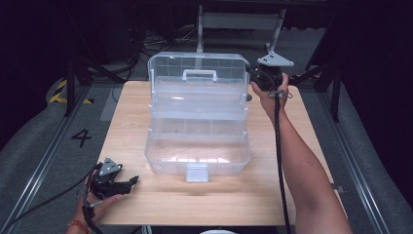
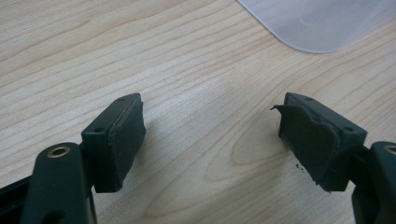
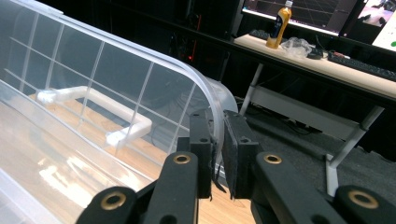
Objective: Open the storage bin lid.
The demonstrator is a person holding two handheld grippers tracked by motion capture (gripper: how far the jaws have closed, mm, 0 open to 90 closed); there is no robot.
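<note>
- From the high view I see a clear plastic storage box (image 1: 197, 146) standing open in the middle of the wooden table (image 1: 131, 200), its lower tub toward the person and a white latch (image 1: 197, 172) on its near wall.
- A stepped tray tier (image 1: 197, 100) sits behind and above the tub, and the lid (image 1: 197, 70) stands up at the far side with its white carry handle (image 1: 199, 74) facing the camera.
- The right gripper (image 1: 255, 73) is at the lid's far right corner, held up in the person's right hand (image 1: 268, 92), with its cable (image 1: 278, 156) trailing down along the forearm.
- In the right gripper view the right gripper's (image 3: 217, 144) two black jaws are pressed together on the curved rim of the lid (image 3: 116, 65); I read that as a firm pinch on the lid's edge, with the ribbed panel and handle (image 3: 93, 105) off to the view's left.
- Behind the lid in that view I make out a desk with an orange bottle (image 3: 279, 21) and what may be a crumpled clear bag (image 3: 295, 46); it is too small to be sure.
- The left gripper (image 1: 127, 184) lies low at the table's near left corner, held in the left hand (image 1: 95, 202), well apart from the box.
- In the left gripper view its jaws stand wide apart with only bare wood (image 2: 196, 84) between them; the left gripper (image 2: 210, 140) holds nothing. The pad on the view's right looks frayed at its edge.
- A rounded corner of the box (image 2: 322, 23) shows at the top right of that view, clear of the jaws.
</note>
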